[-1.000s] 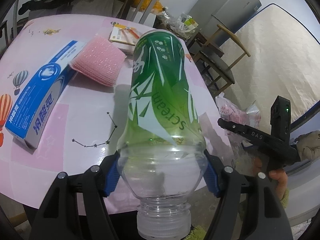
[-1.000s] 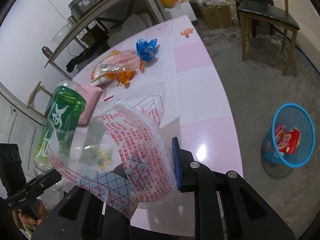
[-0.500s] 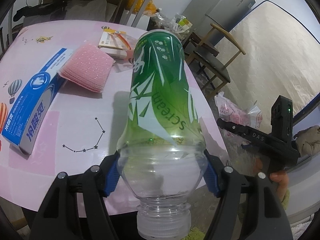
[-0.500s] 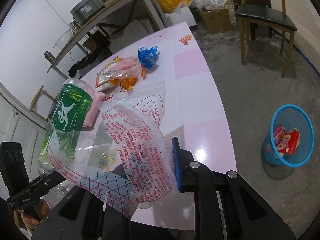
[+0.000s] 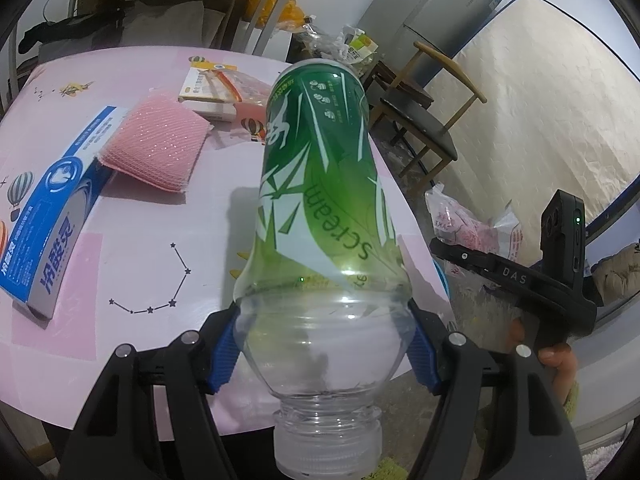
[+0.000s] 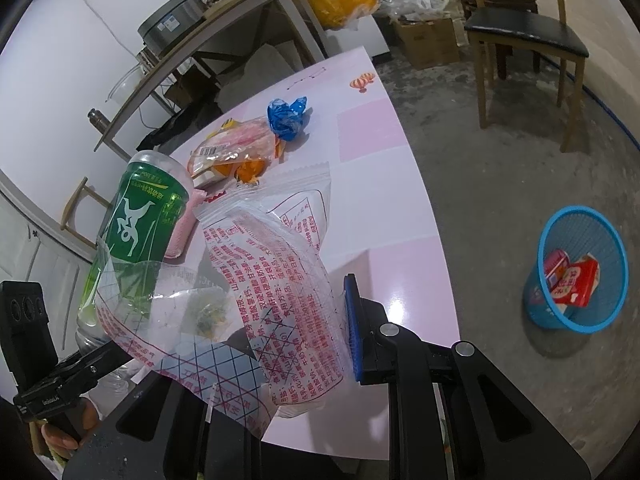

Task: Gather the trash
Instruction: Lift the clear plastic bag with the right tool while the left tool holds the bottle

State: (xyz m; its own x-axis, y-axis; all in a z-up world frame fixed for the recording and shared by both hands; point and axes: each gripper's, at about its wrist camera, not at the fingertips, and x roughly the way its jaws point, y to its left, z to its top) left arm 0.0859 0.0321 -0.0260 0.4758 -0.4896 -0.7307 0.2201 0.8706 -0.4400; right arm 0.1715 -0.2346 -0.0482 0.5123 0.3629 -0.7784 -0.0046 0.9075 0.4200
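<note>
Above the pink table (image 5: pixel 120 208), the left gripper (image 5: pixel 324 344) clamps a green bottle (image 5: pixel 320 184), the right gripper (image 6: pixel 288 340) a printed wrapper (image 6: pixel 288 280).

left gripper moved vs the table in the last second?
Yes: in the left wrist view the blue box and pink sponge slid left past the held bottle, so it swung slightly right.

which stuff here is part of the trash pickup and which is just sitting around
Part of the job:
- green bottle, gripped by the left gripper
- clear printed bag, gripped by the right gripper
- blue bin on the floor, with red packets in it
- blue wrapper and orange snack bag on the table, probably trash

Just lying about:
- pink sponge
- blue box
- chair
</note>
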